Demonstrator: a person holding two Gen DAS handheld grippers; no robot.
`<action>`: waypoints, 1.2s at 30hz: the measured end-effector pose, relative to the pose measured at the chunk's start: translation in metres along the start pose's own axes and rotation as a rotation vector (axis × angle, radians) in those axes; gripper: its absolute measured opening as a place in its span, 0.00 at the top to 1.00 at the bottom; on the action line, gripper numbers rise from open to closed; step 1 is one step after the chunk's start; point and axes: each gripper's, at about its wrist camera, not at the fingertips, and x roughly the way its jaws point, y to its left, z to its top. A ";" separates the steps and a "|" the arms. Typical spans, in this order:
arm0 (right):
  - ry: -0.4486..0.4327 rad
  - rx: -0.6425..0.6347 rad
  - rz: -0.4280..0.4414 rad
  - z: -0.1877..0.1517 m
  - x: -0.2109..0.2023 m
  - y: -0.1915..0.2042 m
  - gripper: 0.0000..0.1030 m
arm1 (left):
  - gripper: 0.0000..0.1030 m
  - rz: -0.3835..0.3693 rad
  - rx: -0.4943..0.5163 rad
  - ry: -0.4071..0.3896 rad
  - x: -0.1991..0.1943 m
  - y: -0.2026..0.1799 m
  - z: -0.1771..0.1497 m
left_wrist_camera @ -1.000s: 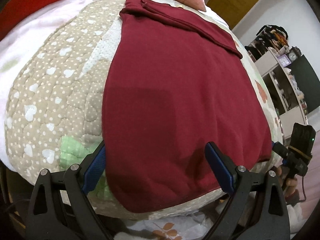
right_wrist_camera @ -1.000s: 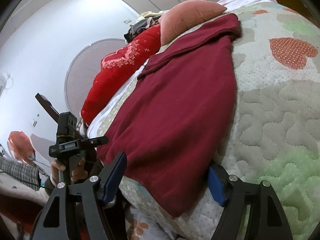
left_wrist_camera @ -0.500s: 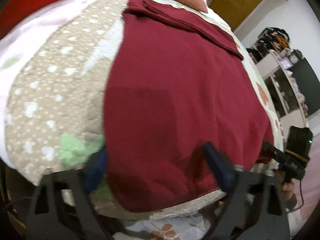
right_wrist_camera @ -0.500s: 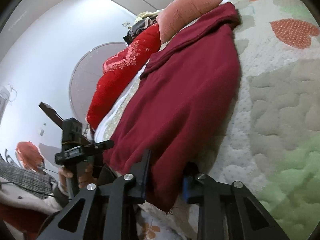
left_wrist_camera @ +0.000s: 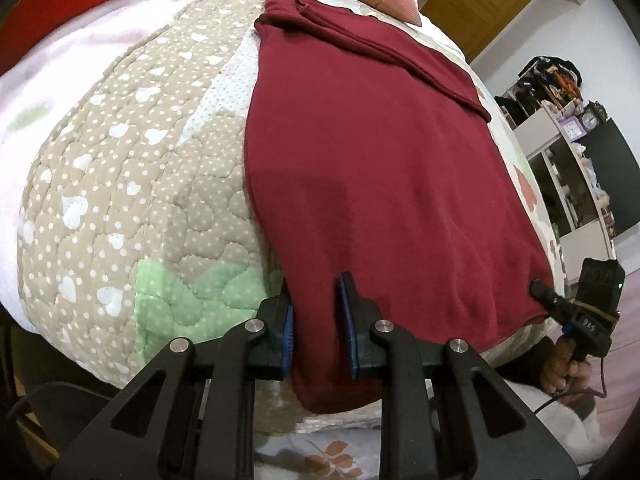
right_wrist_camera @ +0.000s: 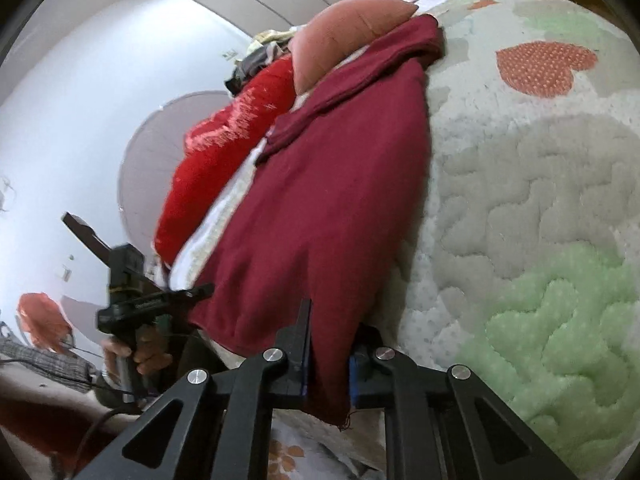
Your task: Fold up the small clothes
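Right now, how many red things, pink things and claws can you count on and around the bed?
Dark red cloth: 1
Bright red blanket: 1
Pink cushion: 1
Claws: 2, left claw and right claw
Total: 5

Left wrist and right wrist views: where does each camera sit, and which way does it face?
Left wrist: rides on the left claw, looking down over the maroon garment on the quilt; the right hand shows at right.
Right wrist: rides on the right claw, looking along the garment toward the pink cushion; the left hand shows at left.
Shared: garment, quilt, cushion; each claw is shut on a near corner.
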 end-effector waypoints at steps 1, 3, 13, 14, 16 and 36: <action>-0.005 -0.010 0.006 0.003 -0.002 0.002 0.88 | 0.86 0.000 -0.003 0.007 -0.001 -0.001 0.003; -0.007 -0.024 0.027 0.011 -0.004 0.006 0.88 | 0.89 -0.017 0.003 0.009 -0.005 -0.002 0.011; -0.109 -0.191 0.040 0.122 0.017 0.044 0.88 | 0.89 -0.114 0.062 -0.136 -0.020 -0.024 0.115; -0.130 -0.193 0.007 0.137 0.024 0.043 0.88 | 0.89 -0.103 0.067 -0.154 -0.017 -0.026 0.131; -0.169 -0.156 -0.021 0.167 0.035 0.035 0.88 | 0.89 -0.114 0.067 -0.165 -0.009 -0.028 0.159; -0.308 0.155 -0.212 0.318 0.085 -0.061 0.43 | 0.27 0.044 -0.013 -0.356 0.033 -0.002 0.307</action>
